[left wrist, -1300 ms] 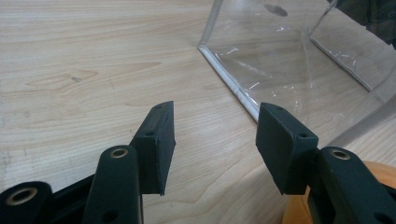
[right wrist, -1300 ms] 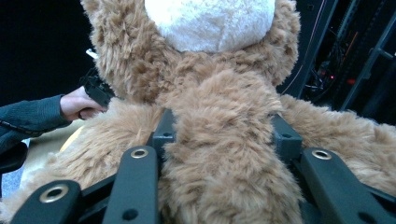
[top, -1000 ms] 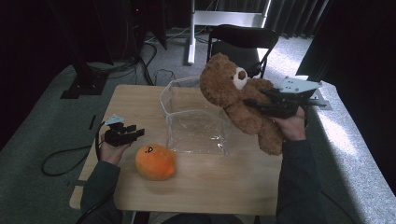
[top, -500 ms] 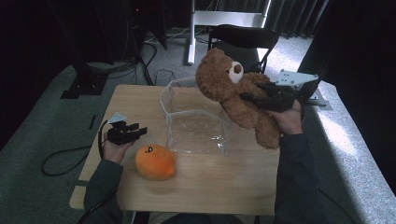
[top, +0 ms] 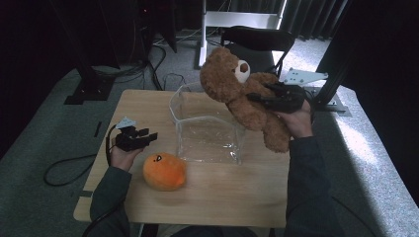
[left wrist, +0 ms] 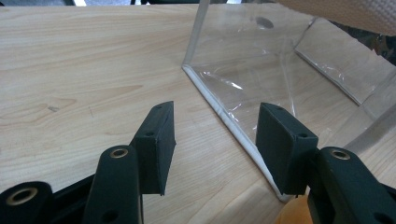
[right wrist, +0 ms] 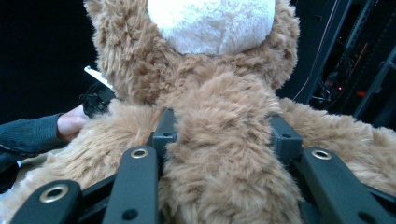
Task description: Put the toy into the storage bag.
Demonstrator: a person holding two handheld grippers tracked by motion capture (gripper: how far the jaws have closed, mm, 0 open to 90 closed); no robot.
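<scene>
We've got the wooden counter with a clear plastic bin on it. Above the bin's right side hangs the teddy bear: fluffy brown fur, cream muzzle, tilted head-up to the left. Our right gripper has its jaws squeezed into the bear's middle. Our left gripper sits low with jaws wide apart, holding nothing, beside the orange plush.

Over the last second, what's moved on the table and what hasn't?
The right gripper, shut on the teddy bear, carried it left, toward and over the clear box. The left gripper stayed open on the table; the orange plush and the box did not move.
</scene>
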